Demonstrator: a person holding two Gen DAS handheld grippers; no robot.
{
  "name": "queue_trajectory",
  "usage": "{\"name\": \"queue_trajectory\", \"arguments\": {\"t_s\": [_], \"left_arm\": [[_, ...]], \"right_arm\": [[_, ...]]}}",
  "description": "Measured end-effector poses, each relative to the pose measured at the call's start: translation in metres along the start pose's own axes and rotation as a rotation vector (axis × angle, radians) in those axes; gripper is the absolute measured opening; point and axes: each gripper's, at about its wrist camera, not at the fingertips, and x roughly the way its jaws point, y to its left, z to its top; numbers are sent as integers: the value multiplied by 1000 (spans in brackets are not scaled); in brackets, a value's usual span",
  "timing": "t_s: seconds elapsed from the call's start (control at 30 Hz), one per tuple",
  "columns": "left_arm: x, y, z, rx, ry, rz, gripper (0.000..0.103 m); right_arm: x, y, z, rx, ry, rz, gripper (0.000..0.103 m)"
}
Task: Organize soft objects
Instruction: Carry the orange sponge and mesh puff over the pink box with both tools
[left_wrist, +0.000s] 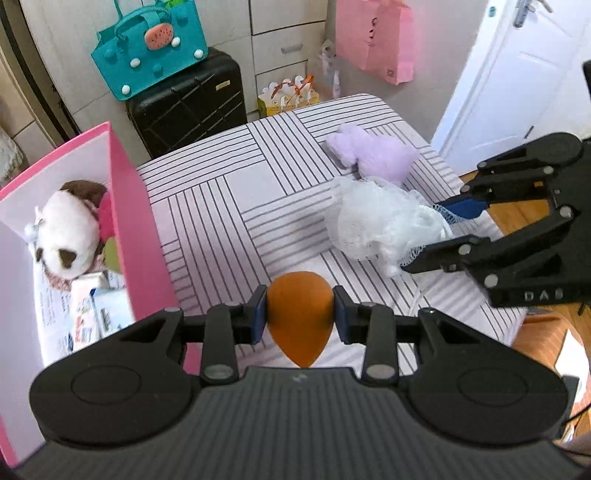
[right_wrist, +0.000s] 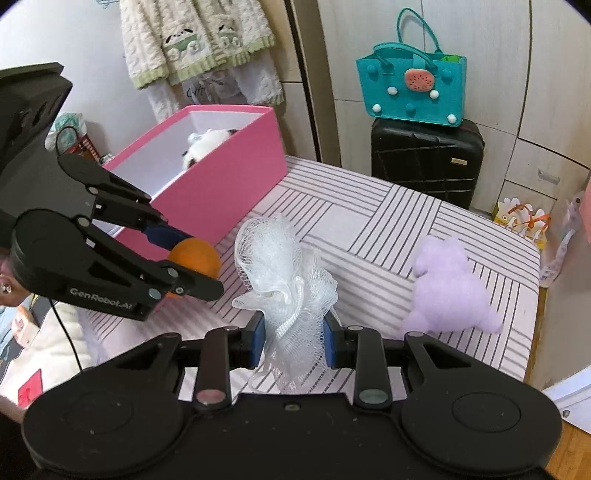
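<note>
My left gripper (left_wrist: 300, 316) is shut on an orange teardrop sponge (left_wrist: 300, 314) and holds it above the striped mattress (left_wrist: 236, 192), just right of the pink box (left_wrist: 136, 229); it also shows in the right wrist view (right_wrist: 192, 260). My right gripper (right_wrist: 295, 341) is shut on a white mesh bath pouf (right_wrist: 284, 277) and lifts it off the mattress; in the left wrist view the pouf (left_wrist: 376, 225) sits between its fingers. A purple plush toy (right_wrist: 450, 288) lies on the mattress at the far side. A panda plush (left_wrist: 68, 229) lies inside the pink box.
The pink box (right_wrist: 221, 177) also holds packets and small items. A black suitcase (right_wrist: 424, 162) with a teal felt bag (right_wrist: 413, 88) on it stands beyond the mattress. A pink paper bag (left_wrist: 376, 37) hangs on the drawers. A white door (left_wrist: 517, 74) is at the right.
</note>
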Motion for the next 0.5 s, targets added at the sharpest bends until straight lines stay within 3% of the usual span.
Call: {"name": "queue_trajectory", "arguments": {"t_s": [0.5], "left_arm": [[-74,12,-71,-24,-63,-39,36]], "right_arm": [[-33,70,-21,-67,14,22,36]]}}
